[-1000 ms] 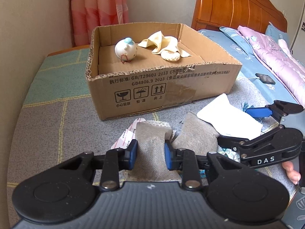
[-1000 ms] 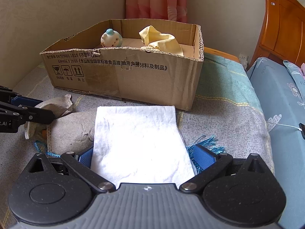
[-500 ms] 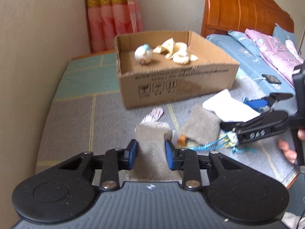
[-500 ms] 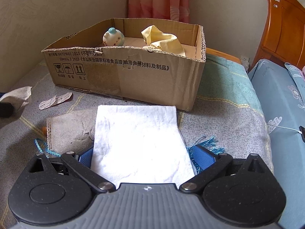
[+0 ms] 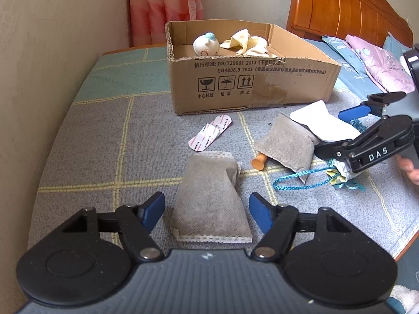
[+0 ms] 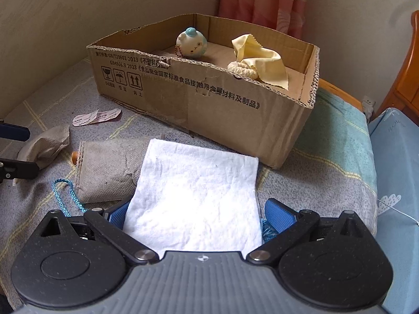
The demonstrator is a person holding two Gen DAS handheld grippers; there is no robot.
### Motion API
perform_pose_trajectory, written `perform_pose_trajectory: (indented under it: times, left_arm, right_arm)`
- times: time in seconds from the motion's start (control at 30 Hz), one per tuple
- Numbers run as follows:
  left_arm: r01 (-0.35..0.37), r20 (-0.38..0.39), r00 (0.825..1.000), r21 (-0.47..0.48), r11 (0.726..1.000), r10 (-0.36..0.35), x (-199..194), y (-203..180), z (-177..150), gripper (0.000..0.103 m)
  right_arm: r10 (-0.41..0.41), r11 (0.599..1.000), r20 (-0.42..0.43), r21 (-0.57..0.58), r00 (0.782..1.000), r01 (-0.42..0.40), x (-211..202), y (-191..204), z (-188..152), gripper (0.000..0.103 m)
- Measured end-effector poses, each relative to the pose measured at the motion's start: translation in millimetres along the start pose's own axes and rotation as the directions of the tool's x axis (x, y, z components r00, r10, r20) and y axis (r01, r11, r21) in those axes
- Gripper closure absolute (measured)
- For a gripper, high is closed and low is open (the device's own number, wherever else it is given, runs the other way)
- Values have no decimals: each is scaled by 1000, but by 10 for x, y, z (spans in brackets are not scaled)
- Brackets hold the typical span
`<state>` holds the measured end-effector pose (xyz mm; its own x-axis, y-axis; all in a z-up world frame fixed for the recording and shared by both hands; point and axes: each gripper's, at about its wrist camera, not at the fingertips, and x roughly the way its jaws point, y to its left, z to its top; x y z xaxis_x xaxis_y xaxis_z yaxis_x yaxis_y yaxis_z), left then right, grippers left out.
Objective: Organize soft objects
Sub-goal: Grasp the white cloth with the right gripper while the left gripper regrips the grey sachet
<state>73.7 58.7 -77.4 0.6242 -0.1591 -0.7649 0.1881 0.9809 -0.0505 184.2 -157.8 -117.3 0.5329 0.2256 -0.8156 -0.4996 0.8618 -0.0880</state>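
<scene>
My left gripper (image 5: 207, 212) is open around the near end of a grey fabric pouch (image 5: 209, 196) lying on the grey blanket. A second grey pouch (image 5: 288, 144) lies to the right, partly under a white cloth (image 6: 193, 193). My right gripper (image 6: 193, 214) is open with its pads (image 6: 277, 213) on either side of the white cloth's near end. The open cardboard box (image 5: 251, 83) holds a round white plush toy (image 5: 206, 45) and a yellow cloth (image 5: 246, 43). The box also shows in the right wrist view (image 6: 209, 99).
Two pink-printed sachets (image 5: 209, 133) lie before the box. A blue cord (image 5: 296, 180) and a small orange piece (image 5: 259, 162) lie by the second pouch. The wall runs along the left, a wooden headboard (image 5: 348, 7) and pink bedding (image 5: 377, 62) at the right.
My left gripper pulled the grey pouch back away from the box and the other pouch, then opened and let it lie on the blanket. My right gripper stayed open over the white cloth.
</scene>
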Motion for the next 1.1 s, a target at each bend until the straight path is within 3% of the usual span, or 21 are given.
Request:
perform_pose_trajectory:
  times: [0.4,0.77,0.87,0.97,1.1]
  left_arm:
    - [16,-1,1000,-15,1000,-16,28,37,0,32]
    - [21,9,1000,-25,999,-21,3,54,8,32]
    - [21,11,1000,-25,999,-21,-8,58,6,32]
    - [26,15,1000,-22,999,-25,-24,55,6,32]
    - [29,16,999,-22,999,-29,-34,54,7,32]
  right_arm:
    - [119,993,-81,20,990,-118,55,-174,136,0]
    - [161,973,-171,194,972,-127,97,-313,335,0]
    - [215,946,-170,282,962,-161,98,-400,375,0]
    - [156,957,-199,273,967,-99,117,-394,380,0]
    - [129,974,-234,211,964,-79,107,-269,371,0]
